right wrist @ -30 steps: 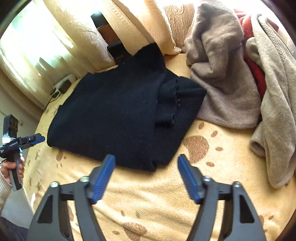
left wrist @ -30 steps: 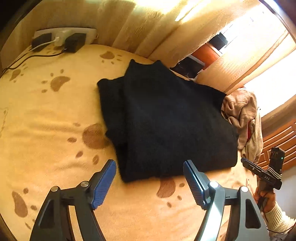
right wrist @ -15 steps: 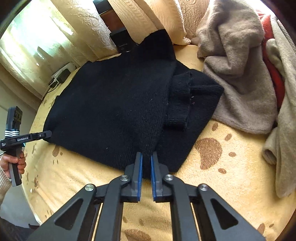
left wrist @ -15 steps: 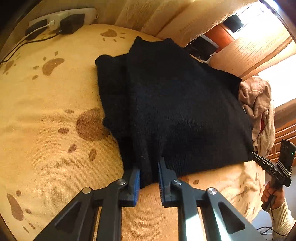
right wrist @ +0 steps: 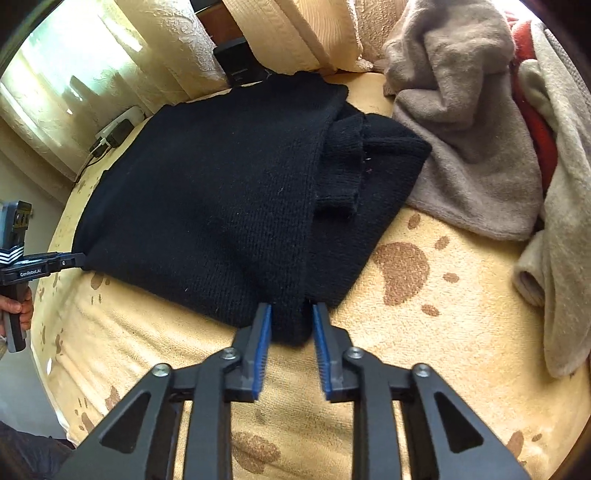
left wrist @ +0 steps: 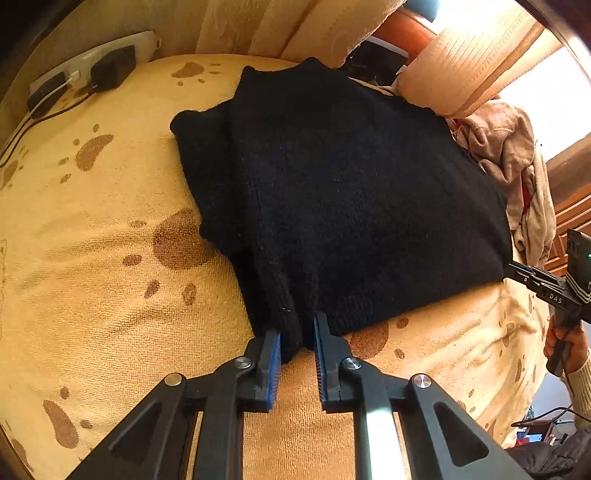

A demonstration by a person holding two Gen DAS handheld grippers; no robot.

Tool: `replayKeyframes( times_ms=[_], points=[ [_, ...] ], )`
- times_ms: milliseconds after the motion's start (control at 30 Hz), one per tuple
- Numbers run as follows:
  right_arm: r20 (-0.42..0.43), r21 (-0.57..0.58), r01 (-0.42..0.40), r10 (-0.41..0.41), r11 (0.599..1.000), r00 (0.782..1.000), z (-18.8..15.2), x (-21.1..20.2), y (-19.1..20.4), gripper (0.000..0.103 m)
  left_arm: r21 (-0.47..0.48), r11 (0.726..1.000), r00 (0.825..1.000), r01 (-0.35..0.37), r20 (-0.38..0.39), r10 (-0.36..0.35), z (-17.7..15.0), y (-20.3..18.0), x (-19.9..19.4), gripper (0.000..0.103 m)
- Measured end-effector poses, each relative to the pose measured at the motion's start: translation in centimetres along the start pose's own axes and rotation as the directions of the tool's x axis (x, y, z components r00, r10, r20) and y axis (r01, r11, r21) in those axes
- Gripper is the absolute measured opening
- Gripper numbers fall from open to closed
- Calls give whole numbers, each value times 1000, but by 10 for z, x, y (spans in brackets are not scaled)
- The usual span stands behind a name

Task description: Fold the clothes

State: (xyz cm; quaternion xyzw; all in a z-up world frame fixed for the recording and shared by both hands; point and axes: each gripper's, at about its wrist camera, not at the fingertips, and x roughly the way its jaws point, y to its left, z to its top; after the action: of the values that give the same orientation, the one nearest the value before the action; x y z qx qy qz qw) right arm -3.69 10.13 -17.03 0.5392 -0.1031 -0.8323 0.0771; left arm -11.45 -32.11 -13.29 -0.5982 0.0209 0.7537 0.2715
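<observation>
Both claws are nipped onto the near hem of the black sweater [left wrist: 332, 192]. Seen from its own camera, the left claw [left wrist: 296, 345] has its blue pads on either side of a bunched corner of knit, the cloth filling the gap and pressed at the tips; its jaws have just eased a little wider than they were half a second ago, yet the fabric looks pinched. At the opposite corner of the same hem, the right claw [right wrist: 290, 324] likewise has a fold of sweater gathered between its pads; its jaws have also just opened somewhat from a tighter squeeze, with the cloth between them.

Moving outward, the sweater lies flat on the tan bedspread [left wrist: 92, 295] printed with brown paw marks. Its sides and a sleeve with a ribbed cuff [right wrist: 338, 173] are already turned in, so it forms a rough rectangle. That part of the folding looks done. What seems left is to lift the hem and carry it over toward the collar end, then smooth the stack.

Farther off, a heap of beige and red clothes [right wrist: 480, 129] waits beside the sweater, apparently not yet folded. A power strip [left wrist: 92, 70] with plugs sits at the bed's far edge, near the curtains [left wrist: 277, 26]
</observation>
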Motion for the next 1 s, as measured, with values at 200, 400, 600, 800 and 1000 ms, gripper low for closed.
replayKeyframes(
  times_ms=[200, 400, 600, 800, 1000],
  points=[
    [184, 20, 92, -95, 996, 978, 6, -46, -1, 55, -37, 991, 982, -131, 131, 134, 12, -5, -34, 71],
    [263, -66, 121, -99, 990, 960, 45, -40, 30, 55, -35, 996, 959, -85, 270, 92, 54, -22, -51, 77],
    [202, -138, 153, -124, 979, 971, 84, 16, 55, 55, 69, 997, 956, -22, 295, 1, 114, -45, -3, 77],
    [172, -172, 158, -128, 972, 977, 86, 37, 46, 56, 35, 995, 975, -96, 206, 87, 134, -32, 53, 77],
    [218, -167, 172, -134, 971, 967, 77, 37, 47, 57, 99, 990, 965, -97, 255, 69, 125, -29, 60, 81]
  ],
)
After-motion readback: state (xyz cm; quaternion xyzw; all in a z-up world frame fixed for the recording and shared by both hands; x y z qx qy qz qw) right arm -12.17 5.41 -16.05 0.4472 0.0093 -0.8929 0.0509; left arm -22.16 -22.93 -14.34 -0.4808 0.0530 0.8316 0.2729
